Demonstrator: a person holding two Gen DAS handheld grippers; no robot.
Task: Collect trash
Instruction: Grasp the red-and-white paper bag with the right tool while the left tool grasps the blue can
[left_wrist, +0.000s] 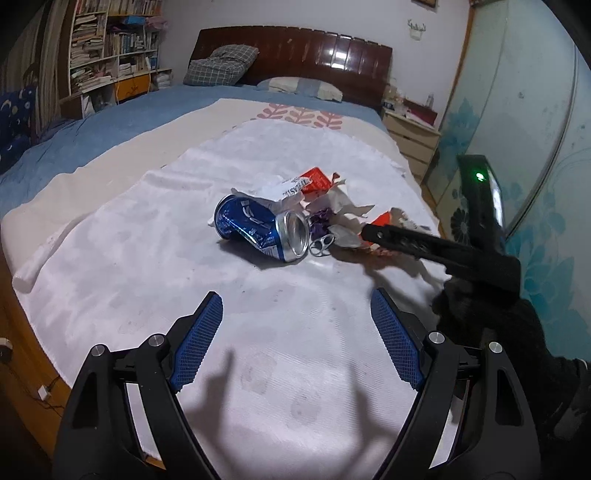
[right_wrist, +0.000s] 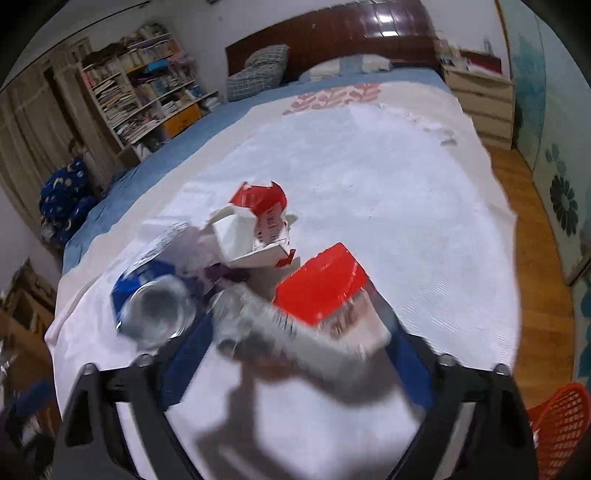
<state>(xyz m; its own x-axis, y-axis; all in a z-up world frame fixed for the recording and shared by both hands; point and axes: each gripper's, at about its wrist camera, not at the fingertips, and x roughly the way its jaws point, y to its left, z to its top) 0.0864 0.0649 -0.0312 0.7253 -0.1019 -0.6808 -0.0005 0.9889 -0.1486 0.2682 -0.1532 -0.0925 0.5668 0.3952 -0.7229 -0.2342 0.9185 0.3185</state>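
A pile of trash lies on the white cloth (left_wrist: 147, 266) on the bed: a crushed blue can (left_wrist: 258, 230), a loose pull tab (left_wrist: 322, 245), torn red-and-white cartons (left_wrist: 314, 182) and crumpled paper. My left gripper (left_wrist: 295, 328) is open and empty, a little in front of the can. My right gripper (right_wrist: 299, 332) reaches into the pile from the right, its fingers (left_wrist: 406, 240) wide apart around a red-and-white carton piece (right_wrist: 325, 291). The blue can (right_wrist: 155, 306) lies just left of it. That view is blurred.
A red mesh basket (right_wrist: 557, 424) stands on the wooden floor at the bed's right. A nightstand (left_wrist: 410, 140) and a wardrobe (left_wrist: 517, 147) stand to the right, bookshelves (left_wrist: 110, 48) to the left. The bed edge runs close on the left.
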